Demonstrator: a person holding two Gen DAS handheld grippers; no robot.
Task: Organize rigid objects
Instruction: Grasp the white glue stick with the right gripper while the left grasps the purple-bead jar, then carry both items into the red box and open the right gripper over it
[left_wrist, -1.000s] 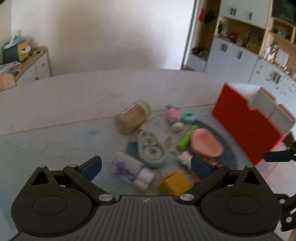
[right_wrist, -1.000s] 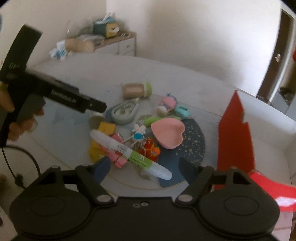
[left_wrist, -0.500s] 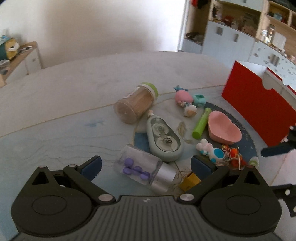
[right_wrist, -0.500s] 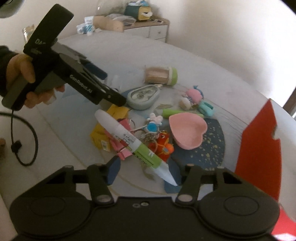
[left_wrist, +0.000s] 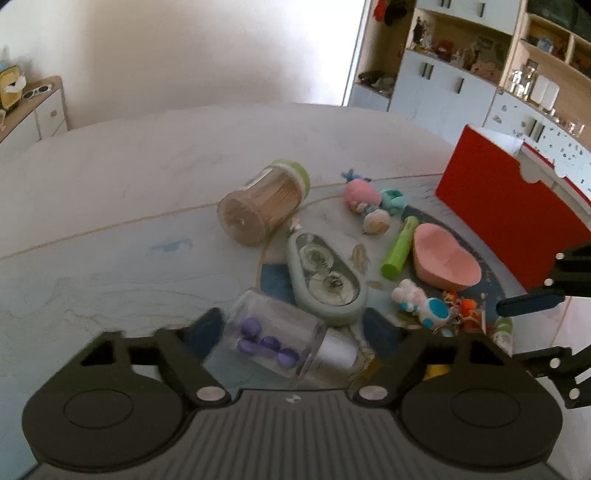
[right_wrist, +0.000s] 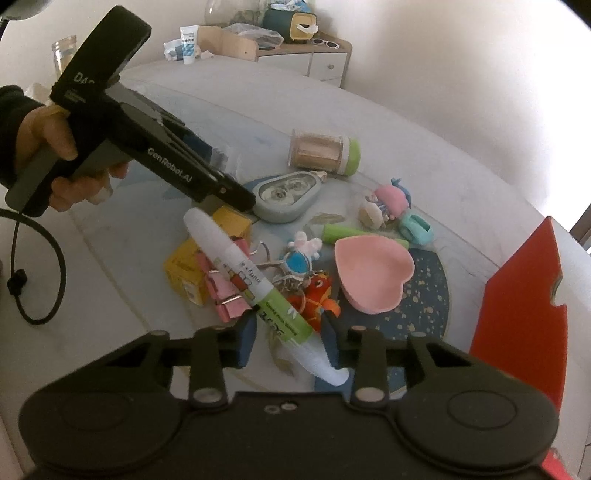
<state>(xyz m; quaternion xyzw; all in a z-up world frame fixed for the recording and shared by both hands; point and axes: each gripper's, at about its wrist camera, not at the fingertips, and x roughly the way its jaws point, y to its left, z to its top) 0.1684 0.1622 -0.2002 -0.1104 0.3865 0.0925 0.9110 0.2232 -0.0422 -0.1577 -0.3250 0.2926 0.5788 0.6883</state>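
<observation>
A clear jar (left_wrist: 280, 338) with purple beads and a silver cap lies on its side between the fingers of my left gripper (left_wrist: 291, 328); the fingers stand close on both sides of it. In the right wrist view a white and green marker (right_wrist: 258, 288) lies between the fingers of my right gripper (right_wrist: 288, 339), which have closed in around its green end. The left gripper (right_wrist: 229, 192) shows in that view, held by a hand above the pile.
On the table lie a toothpick jar (left_wrist: 262, 206), a grey tape dispenser (left_wrist: 325, 280), a pink heart dish (left_wrist: 443, 258), a green tube (left_wrist: 399, 247), yellow boxes (right_wrist: 192, 266), pink clips (right_wrist: 225, 291) and small toys (left_wrist: 365, 199). A red box (left_wrist: 513, 210) stands at right.
Both grippers have dropped closer to the pile and their fingers have narrowed: the left around the bead jar, the right around the marker.
</observation>
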